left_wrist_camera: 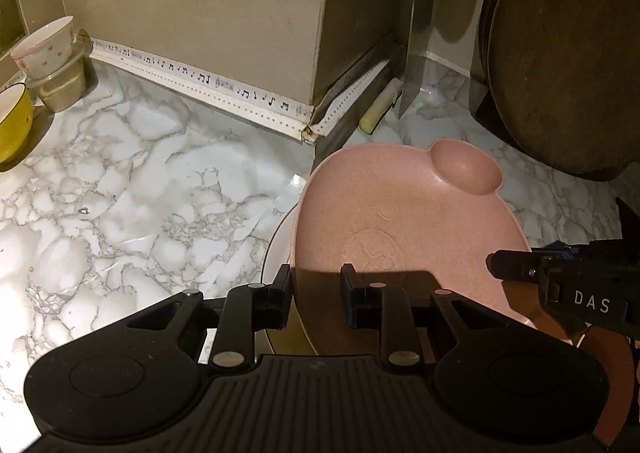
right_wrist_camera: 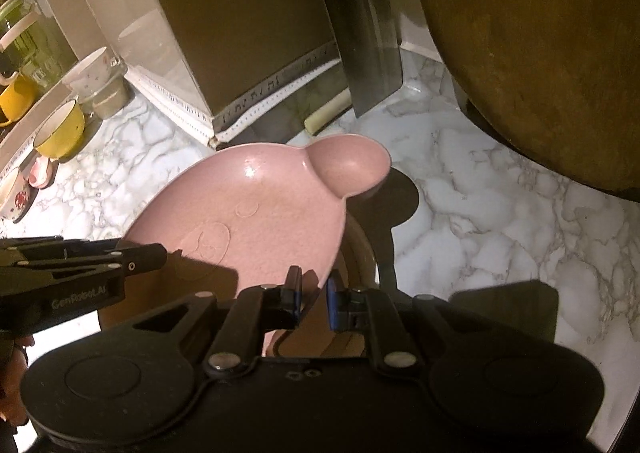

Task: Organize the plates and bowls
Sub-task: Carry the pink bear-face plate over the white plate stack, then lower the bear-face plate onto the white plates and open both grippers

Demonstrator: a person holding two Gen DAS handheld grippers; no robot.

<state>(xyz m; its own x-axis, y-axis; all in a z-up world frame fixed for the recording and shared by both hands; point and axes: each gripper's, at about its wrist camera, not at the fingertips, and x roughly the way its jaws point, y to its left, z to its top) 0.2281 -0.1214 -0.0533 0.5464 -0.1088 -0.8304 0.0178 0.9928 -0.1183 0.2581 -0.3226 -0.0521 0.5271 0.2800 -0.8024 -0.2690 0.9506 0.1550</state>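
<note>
Holding a pink plate (left_wrist_camera: 400, 213) from both sides above a marble counter (left_wrist_camera: 120, 193). Left gripper (left_wrist_camera: 316, 293) at the near left rim, fingers a moderate way apart, one outside the rim and one over the inner surface; whether the pads press the rim, cannot tell. Right gripper (right_wrist_camera: 312, 299) at the near right rim of the same pink plate (right_wrist_camera: 256, 213), fingers narrowly apart with the plate edge between them, seemingly pinched. Plate tilted, with a small round ear-shaped hollow (left_wrist_camera: 466, 169) at its far edge and a faint face pattern pressed in the middle. Just under the plate, rim of a white plate (left_wrist_camera: 276, 249) visible at the left, and in the right wrist view a curved beige rim (right_wrist_camera: 362, 249) below the right edge.

Far right: a dark round wooden board (left_wrist_camera: 560, 65) standing upright against the wall, beside it a cleaver (left_wrist_camera: 416, 65) leaning blade down, and a pale stick-like handle (left_wrist_camera: 380, 105) lying on the counter. Far left: a yellow bowl (left_wrist_camera: 14, 121), a white dotted bowl (left_wrist_camera: 46, 47) stacked on a clear container (left_wrist_camera: 64, 87). Along the wall base, a white strip with music notes (left_wrist_camera: 200, 77).
</note>
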